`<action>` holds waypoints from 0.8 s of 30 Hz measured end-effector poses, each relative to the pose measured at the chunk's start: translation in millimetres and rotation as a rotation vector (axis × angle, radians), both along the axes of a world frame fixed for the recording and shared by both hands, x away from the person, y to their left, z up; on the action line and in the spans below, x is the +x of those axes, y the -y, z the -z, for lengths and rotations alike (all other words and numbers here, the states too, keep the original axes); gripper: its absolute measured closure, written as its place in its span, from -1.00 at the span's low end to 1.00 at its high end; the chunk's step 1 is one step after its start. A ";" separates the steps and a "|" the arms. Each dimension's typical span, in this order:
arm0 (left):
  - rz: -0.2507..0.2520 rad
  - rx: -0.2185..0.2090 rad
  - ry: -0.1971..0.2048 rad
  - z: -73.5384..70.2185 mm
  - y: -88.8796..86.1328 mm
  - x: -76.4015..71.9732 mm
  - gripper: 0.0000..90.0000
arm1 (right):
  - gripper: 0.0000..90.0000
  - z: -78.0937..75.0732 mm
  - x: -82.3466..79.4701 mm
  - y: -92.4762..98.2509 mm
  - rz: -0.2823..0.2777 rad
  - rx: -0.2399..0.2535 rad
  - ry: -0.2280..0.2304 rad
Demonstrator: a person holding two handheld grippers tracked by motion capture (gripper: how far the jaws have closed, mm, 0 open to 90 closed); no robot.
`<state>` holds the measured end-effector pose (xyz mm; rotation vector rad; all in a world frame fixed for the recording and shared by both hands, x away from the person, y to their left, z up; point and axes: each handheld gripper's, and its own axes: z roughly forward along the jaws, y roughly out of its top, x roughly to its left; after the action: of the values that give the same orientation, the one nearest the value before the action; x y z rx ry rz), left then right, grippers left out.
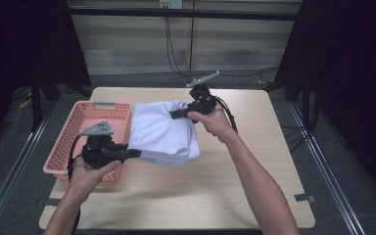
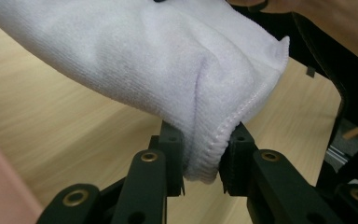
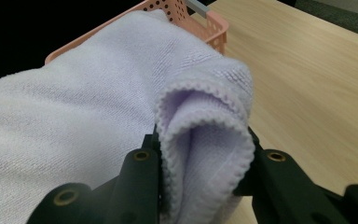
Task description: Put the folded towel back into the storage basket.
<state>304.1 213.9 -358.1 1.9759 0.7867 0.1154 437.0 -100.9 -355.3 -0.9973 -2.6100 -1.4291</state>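
The towel (image 1: 162,132) is showing white with a faint lilac tinge, its stitched hem (image 2: 223,135) running paler along the folded edge. At about nine o'clock from it, the basket (image 1: 78,128) is glowing salmon pink, its walls dotted with small round holes and its handle (image 1: 104,104) looking grey. The worktop (image 1: 254,147) is lying pale beige with a fine wood grain. The left gripper (image 1: 136,153) and the right gripper (image 1: 175,114) are both looking matte black, with brass-coloured rivets (image 3: 141,155) shining on the jaws and a grey plate (image 1: 98,129) sitting on the left one. Black cables (image 1: 174,54) are hanging at twelve o'clock against a beige wall (image 1: 127,39).
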 end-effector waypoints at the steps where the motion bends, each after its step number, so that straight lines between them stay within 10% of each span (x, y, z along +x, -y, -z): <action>1: -0.020 0.002 0.003 -2.4 -4.6 0.4 0.65 | 0.56 -2.2 1.5 -4.1 0.000 0.002 -0.002; 24: -0.136 -0.083 0.006 -16.4 -92.4 2.2 0.66 | 0.57 -42.3 24.7 -96.3 -0.052 -0.023 0.028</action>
<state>306.3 306.3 -341.7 1.8429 0.9080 0.1660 461.6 -4.7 -313.0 -0.9106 -2.6572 -1.4143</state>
